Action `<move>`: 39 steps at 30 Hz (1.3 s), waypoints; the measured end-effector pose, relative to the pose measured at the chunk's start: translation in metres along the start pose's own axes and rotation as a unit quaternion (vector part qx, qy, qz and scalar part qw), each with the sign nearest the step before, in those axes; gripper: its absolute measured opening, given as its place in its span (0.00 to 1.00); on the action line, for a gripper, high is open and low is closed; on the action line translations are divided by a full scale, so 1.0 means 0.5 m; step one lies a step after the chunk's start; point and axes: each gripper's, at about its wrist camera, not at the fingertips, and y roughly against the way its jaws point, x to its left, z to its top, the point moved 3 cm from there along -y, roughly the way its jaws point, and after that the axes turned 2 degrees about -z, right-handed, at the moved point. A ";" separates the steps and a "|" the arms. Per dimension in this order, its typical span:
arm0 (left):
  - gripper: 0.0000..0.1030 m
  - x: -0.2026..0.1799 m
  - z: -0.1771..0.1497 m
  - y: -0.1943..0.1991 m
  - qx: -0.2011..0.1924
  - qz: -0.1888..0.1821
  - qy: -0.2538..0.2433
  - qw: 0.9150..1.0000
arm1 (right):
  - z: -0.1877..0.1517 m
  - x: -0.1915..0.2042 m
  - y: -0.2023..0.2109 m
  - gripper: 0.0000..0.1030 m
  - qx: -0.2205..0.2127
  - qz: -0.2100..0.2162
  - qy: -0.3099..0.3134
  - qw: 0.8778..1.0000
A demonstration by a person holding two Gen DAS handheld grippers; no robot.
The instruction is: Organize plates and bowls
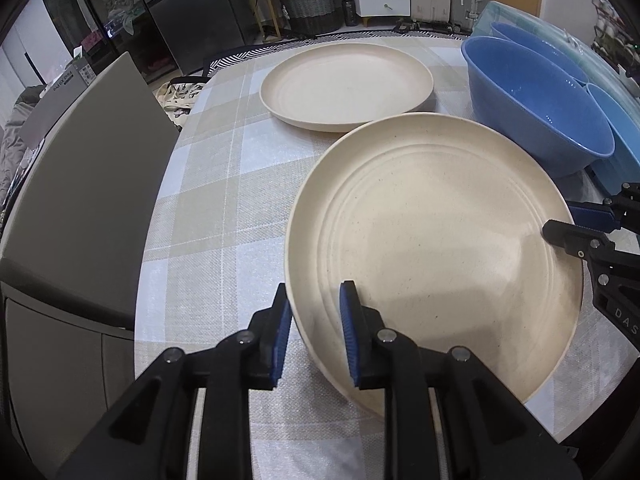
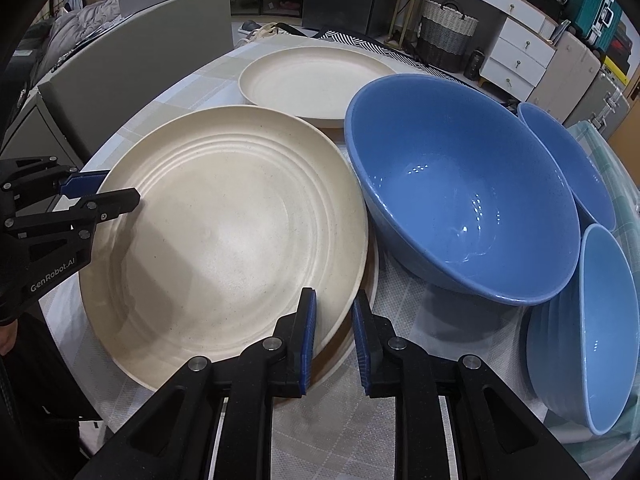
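Left gripper (image 1: pixel 314 332) and right gripper (image 2: pixel 334 332), each clamped on opposite rims of the near cream plate (image 2: pixel 224 220), which sits over a second plate's rim on the checked tablecloth (image 1: pixel 224 184). Beyond lies another cream plate (image 1: pixel 346 84); beside them, a large blue bowl (image 2: pixel 460 200) and two smaller bowls.

Wrist views angled down, opposite sides, close (sharing cream plate (image 1: pixel 432 240))
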 end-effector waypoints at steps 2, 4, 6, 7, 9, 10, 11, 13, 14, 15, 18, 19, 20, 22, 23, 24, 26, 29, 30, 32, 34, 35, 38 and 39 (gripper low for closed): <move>0.21 -0.002 0.000 0.000 0.000 0.001 -0.001 1.000 | -0.002 0.003 -0.002 0.18 0.000 -0.001 0.001 1.000; 0.24 -0.002 0.000 0.001 0.000 -0.001 -0.001 1.000 | -0.003 0.006 -0.004 0.20 0.002 -0.001 0.002 1.000; 0.29 -0.003 -0.001 0.001 0.000 -0.004 0.001 1.000 | -0.005 0.010 -0.005 0.22 0.002 -0.004 0.007 1.000; 0.30 -0.003 -0.001 0.002 0.000 -0.003 0.001 1.000 | -0.005 0.012 -0.007 0.23 0.002 -0.006 0.011 1.000; 0.31 -0.003 -0.001 0.002 0.000 -0.005 0.000 1.000 | -0.004 0.013 -0.009 0.23 0.004 -0.006 0.011 1.000; 0.32 -0.002 -0.001 0.001 0.001 -0.007 0.001 1.000 | -0.004 0.012 -0.010 0.23 0.004 -0.005 0.011 1.000; 0.32 -0.003 -0.001 0.001 0.001 -0.008 0.000 1.000 | -0.003 0.012 -0.011 0.23 0.004 -0.005 0.010 1.000; 0.34 -0.005 -0.001 0.002 0.001 -0.008 -0.001 1.000 | -0.003 0.011 -0.011 0.25 0.005 -0.003 0.010 1.000; 0.36 -0.007 -0.001 0.002 0.001 -0.009 -0.002 1.000 | -0.004 0.012 -0.011 0.25 0.005 -0.002 0.010 1.000; 0.38 -0.008 -0.001 0.002 0.001 -0.010 -0.002 1.000 | -0.004 0.012 -0.011 0.27 0.005 -0.001 0.010 1.000; 0.45 -0.010 -0.001 0.002 0.002 -0.018 -0.002 1.000 | -0.004 0.015 -0.012 0.33 0.006 0.005 0.010 1.000; 0.45 -0.010 -0.001 0.002 0.003 -0.020 -0.001 1.000 | -0.004 0.017 -0.012 0.36 0.006 0.007 0.011 1.000; 0.45 -0.010 -0.002 0.002 0.004 -0.022 0.000 1.000 | -0.003 0.019 -0.011 0.37 0.005 0.009 0.011 1.000; 0.46 -0.010 -0.002 0.002 0.005 -0.023 0.002 1.000 | -0.002 0.023 -0.011 0.43 0.004 0.012 0.012 1.000; 0.46 -0.009 -0.002 0.002 0.005 -0.024 0.003 1.000 | -0.002 0.024 -0.010 0.44 0.003 0.014 0.012 1.000; 0.46 -0.009 -0.001 0.001 0.006 -0.025 0.004 1.000 | -0.001 0.026 -0.009 0.45 0.003 0.015 0.012 1.000; 0.47 -0.007 -0.001 0.000 0.008 -0.027 0.006 1.000 | -0.001 0.029 -0.009 0.47 0.003 0.016 0.012 1.000; 0.50 -0.006 -0.002 -0.001 0.011 -0.026 0.008 1.000 | 0.002 0.031 -0.004 0.57 -0.001 0.021 0.011 1.000; 0.50 -0.005 -0.003 -0.002 0.013 -0.027 0.009 1.000 | 0.002 0.030 0.000 0.69 -0.006 0.019 0.010 1.000; 0.50 -0.004 -0.003 -0.001 0.014 -0.027 0.010 0.999 | 0.008 0.028 0.012 0.79 -0.018 0.021 0.004 1.000; 0.51 -0.003 -0.003 0.002 0.013 -0.030 0.012 0.999 | 0.014 0.024 0.021 0.81 -0.023 0.025 0.000 0.999; 0.51 -0.003 -0.003 0.003 0.012 -0.031 0.013 0.999 | 0.016 0.023 0.024 0.81 -0.026 0.026 -0.003 0.999; 0.55 0.002 -0.001 0.006 0.010 -0.034 0.017 0.999 | 0.018 0.025 0.028 0.82 -0.029 0.029 -0.002 0.999; 0.58 0.003 -0.001 0.008 0.009 -0.035 0.019 0.999 | 0.018 0.026 0.029 0.82 -0.030 0.029 -0.001 0.999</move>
